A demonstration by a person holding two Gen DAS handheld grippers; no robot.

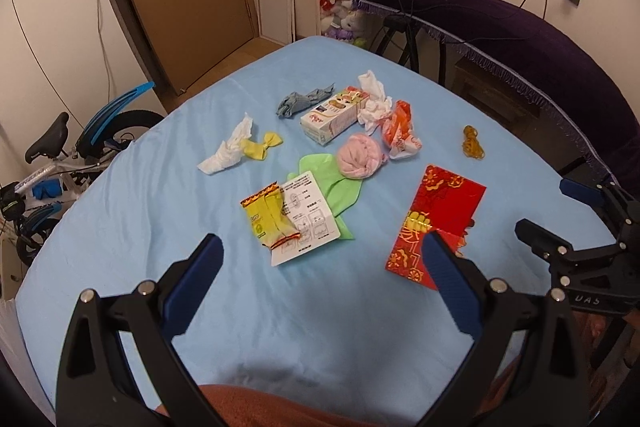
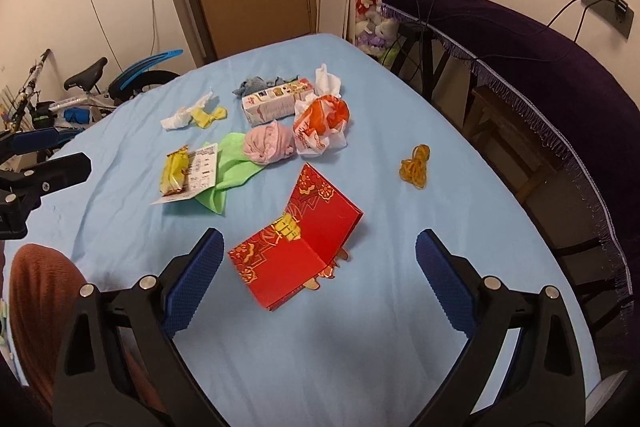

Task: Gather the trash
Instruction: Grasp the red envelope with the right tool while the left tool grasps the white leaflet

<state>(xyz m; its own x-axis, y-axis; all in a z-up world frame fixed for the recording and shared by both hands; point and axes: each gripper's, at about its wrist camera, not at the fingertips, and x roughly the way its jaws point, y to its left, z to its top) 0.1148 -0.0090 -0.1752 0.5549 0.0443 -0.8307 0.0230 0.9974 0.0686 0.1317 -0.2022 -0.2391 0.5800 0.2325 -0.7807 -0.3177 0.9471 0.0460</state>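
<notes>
Trash lies scattered on the blue sheet (image 2: 360, 347), nothing collected yet, no bin in either view. Both grippers hover above the near edge, jaws spread wide, empty.

Right gripper (image 2: 320, 251) is lined up w/ the red envelope (image 2: 304, 235), which sits just ahead between its fingers, half-folded w/ one flap raised; long axis runs diagonally, near-left to far-right, so the jaws would likely need some wrist turn to close across the fold. Left gripper (image 1: 320, 255) has the yellow snack wrapper (image 1: 270, 219) just ahead on a white instruction card (image 1: 310, 211), wrapper's length pointing roughly away from the fingers.

So right is nearer the envelope, left nearer the wrapper. Rubber bands (image 2: 416, 163) sit apart, far right. Orange-white item (image 2: 324, 127) is probably a crumpled bag, hard to tell.
</notes>
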